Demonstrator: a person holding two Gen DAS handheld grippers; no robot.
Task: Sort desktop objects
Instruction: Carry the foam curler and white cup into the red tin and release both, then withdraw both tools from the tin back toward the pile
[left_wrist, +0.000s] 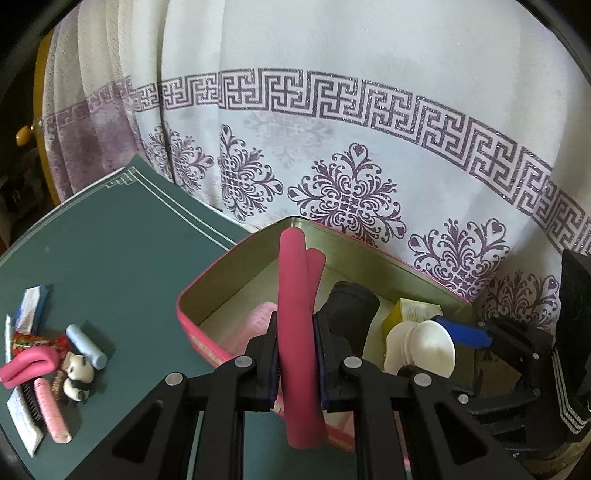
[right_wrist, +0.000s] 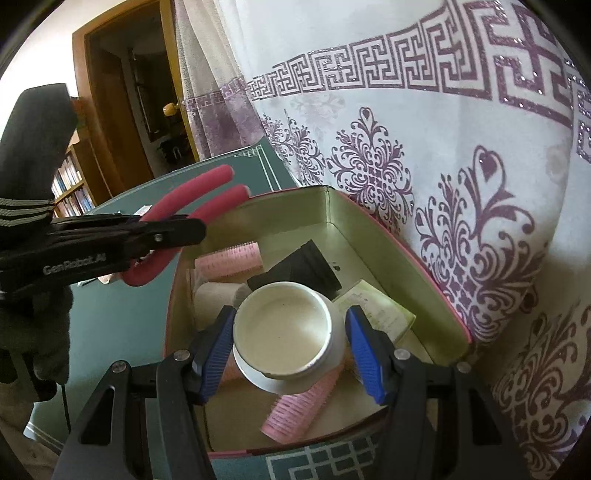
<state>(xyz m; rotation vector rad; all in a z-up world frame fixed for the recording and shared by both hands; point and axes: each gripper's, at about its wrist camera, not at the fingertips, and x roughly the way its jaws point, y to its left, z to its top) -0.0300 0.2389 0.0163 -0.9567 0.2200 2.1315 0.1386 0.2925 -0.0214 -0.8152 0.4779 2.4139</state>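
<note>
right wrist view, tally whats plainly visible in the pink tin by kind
pink ribbed hair rollers: 2
white round plastic jar: 1
black cylinder: 1
yellow-green paper carton: 1
beige roll: 1
total: 6

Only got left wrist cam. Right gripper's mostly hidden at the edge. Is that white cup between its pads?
Observer: Yes. The cup sits between the right gripper pads, and both seem to touch it.
Operator: Anything in the cup?
Observer: It's empty, mouth facing the right camera. A pink roller lies under it in the tin.
</note>
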